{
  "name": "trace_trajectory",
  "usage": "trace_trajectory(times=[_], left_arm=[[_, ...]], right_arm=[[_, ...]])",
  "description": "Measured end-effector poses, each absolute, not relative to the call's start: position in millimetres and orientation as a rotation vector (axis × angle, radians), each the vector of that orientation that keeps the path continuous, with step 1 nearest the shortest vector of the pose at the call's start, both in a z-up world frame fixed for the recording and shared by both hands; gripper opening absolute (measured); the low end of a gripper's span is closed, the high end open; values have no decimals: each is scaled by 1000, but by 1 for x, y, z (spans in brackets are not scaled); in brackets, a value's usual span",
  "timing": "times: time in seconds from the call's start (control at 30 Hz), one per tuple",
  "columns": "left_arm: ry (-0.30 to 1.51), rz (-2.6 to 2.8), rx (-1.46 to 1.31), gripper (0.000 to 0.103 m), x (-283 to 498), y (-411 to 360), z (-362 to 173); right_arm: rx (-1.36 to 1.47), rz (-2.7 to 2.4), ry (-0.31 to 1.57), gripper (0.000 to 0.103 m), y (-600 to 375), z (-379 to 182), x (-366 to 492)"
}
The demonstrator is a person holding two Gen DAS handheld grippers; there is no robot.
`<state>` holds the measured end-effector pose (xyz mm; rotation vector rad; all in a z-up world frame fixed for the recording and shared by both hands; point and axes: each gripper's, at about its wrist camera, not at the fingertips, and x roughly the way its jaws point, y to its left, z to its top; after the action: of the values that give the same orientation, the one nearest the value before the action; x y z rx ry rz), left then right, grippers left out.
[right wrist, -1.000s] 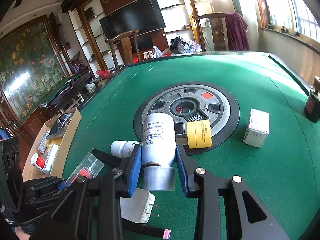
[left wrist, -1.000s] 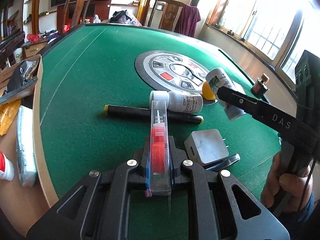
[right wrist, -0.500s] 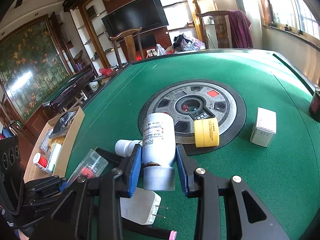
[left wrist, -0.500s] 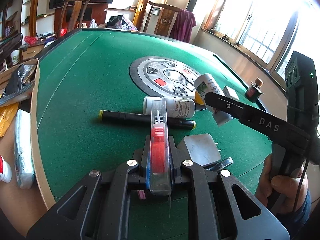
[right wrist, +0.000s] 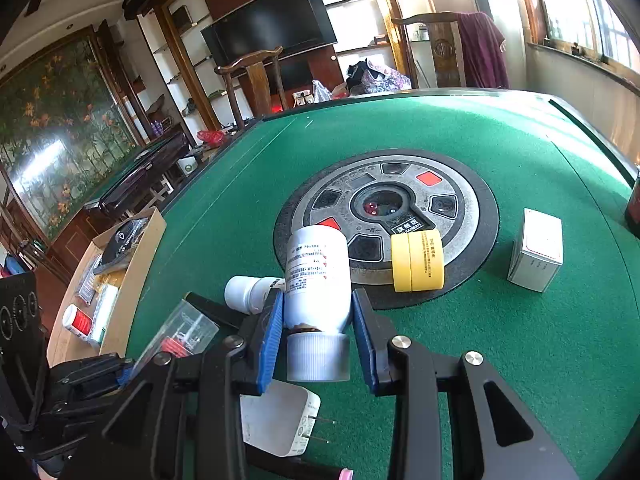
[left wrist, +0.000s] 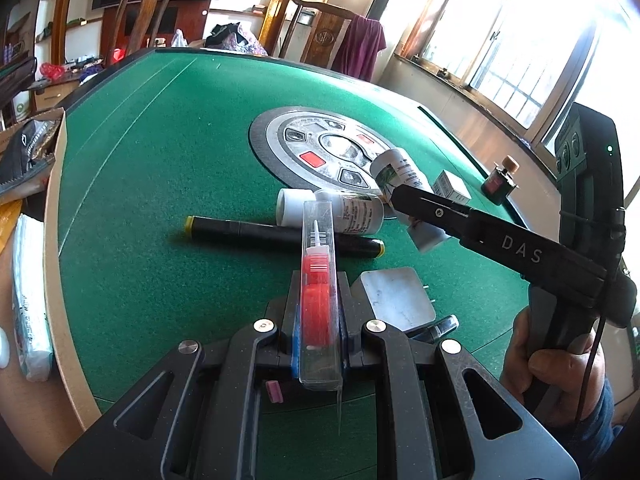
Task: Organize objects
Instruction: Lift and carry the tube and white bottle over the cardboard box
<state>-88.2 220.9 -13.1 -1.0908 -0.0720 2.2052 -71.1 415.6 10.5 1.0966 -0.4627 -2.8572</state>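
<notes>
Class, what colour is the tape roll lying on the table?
Yellow; the tape roll shows best in the right wrist view.

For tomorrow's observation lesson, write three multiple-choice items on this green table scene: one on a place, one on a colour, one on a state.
1. Where does the yellow tape roll lie?
A on the round centre panel's edge
B in the cardboard box
C on the charger

2. What colour is the cap of the small bottle lying by the black marker?
A red
B white
C blue

3. The right hand-held gripper is
A open and empty
B shut on the white bottle
C out of view

Answers: 1 A, it rests on the panel rim; 2 B, its cap shows white; 3 B, the blue pads squeeze the bottle.
</notes>
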Motion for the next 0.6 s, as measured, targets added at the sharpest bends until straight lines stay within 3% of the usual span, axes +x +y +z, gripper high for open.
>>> trace_trajectory(times=[0.6], left_arm=[[-79,2216,-1092,12,-90,219,-14]], right_arm=[[1095,-2848,-478,34,414,10,-69]])
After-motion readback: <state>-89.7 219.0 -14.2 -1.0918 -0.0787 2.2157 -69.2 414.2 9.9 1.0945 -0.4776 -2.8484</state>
